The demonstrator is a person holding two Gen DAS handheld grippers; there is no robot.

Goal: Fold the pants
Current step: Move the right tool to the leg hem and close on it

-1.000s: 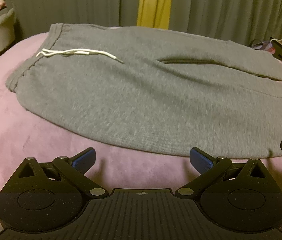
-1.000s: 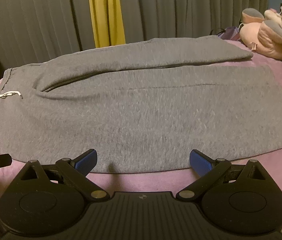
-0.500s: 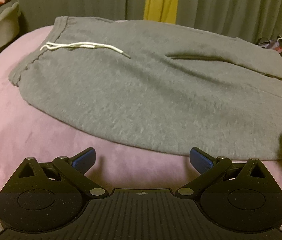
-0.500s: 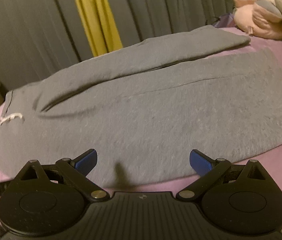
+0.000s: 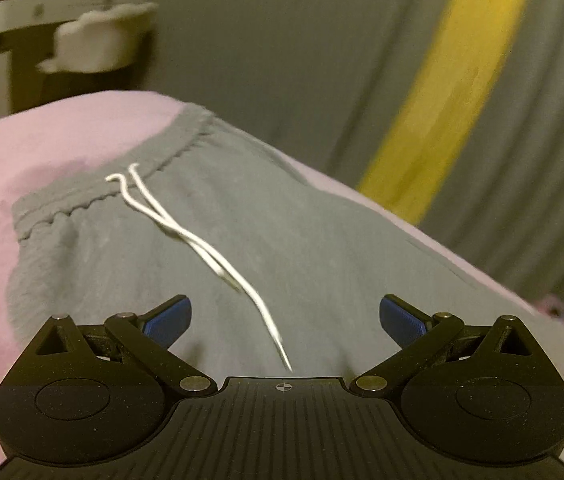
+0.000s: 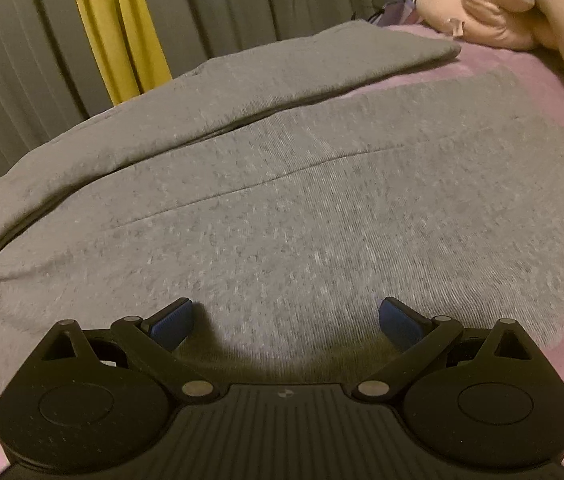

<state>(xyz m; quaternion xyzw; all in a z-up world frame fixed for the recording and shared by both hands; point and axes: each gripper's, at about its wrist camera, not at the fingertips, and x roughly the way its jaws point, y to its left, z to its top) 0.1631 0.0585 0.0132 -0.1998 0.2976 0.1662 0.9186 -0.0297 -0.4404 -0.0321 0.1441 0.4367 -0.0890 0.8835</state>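
- The grey pants point(image 6: 282, 200) lie flat on the pink bed point(image 5: 21, 160), with the two legs side by side.
- The left gripper point(image 5: 285, 322) is wide open and holds nothing; it is over the waist part, near the white cord point(image 5: 201, 244).
- The right gripper point(image 6: 285, 322) is also wide open and empty, over the near leg.
- A pink plush toy point(image 6: 522, 4) lies beyond the hems.

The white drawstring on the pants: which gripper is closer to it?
Left. The left gripper hangs right over the white drawstring, whose tip runs between its open fingers. The right gripper is over the plain grey leg; no drawstring shows there.
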